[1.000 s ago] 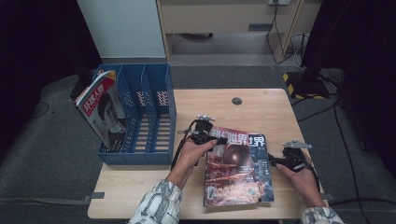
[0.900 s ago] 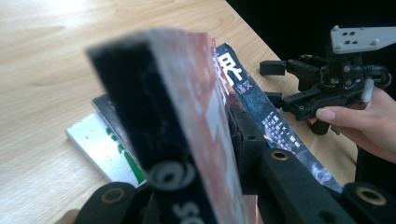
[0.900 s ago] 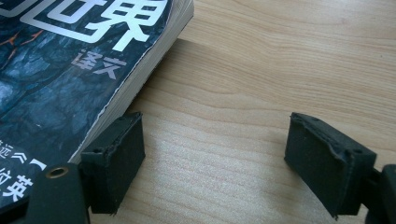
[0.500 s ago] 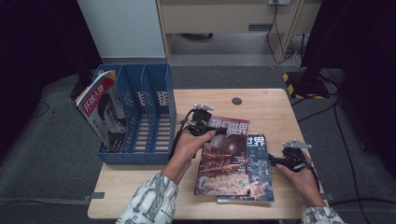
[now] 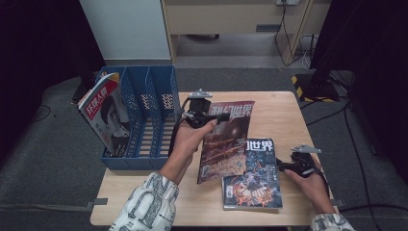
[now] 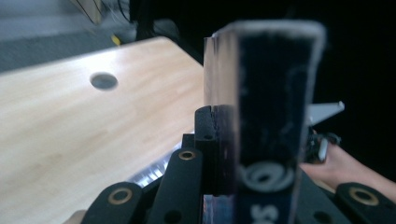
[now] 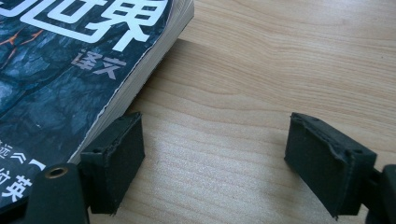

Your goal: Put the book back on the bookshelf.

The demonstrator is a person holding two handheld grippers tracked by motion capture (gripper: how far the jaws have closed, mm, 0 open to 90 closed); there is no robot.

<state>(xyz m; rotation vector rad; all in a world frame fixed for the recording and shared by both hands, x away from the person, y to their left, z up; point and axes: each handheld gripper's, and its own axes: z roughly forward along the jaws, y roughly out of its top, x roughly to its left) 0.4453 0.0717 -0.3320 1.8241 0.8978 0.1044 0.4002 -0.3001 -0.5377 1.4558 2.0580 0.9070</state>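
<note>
- Left gripper (image 5: pixel 211 120): fingers closed on the top-left corner of the red magazine (image 5: pixel 226 142); in the left gripper view the magazine's edge (image 6: pixel 219 116) stands upright, pinched between the two fingers (image 6: pixel 208 144); the magazine is tilted, its gripped corner raised off the tabletop (image 5: pixel 274 106), its lower edge resting near the dark-blue magazine (image 5: pixel 253 175).
- Right gripper (image 5: pixel 284 166): fingers spread wide, holding nothing; it rests on the tabletop just beside the right edge of the dark-blue magazine; in the right gripper view one finger (image 7: pixel 116 158) sits against the page edge of that magazine (image 7: pixel 60 74), the other finger stands well apart over bare wood (image 7: pixel 233 116).
- Dark-blue magazine: lies flat at the near side of the tabletop; the red magazine overlaps its upper-left corner.
- Blue file rack (image 5: pixel 154 120): stands at the left end of the tabletop, just beside the left hand (image 5: pixel 190 139); its leftmost compartment holds one red-and-white magazine (image 5: pixel 103 118), leaning outward; the other compartments are unoccupied.
- Cable hole (image 6: pixel 103 80): in the tabletop beyond the red magazine.
</note>
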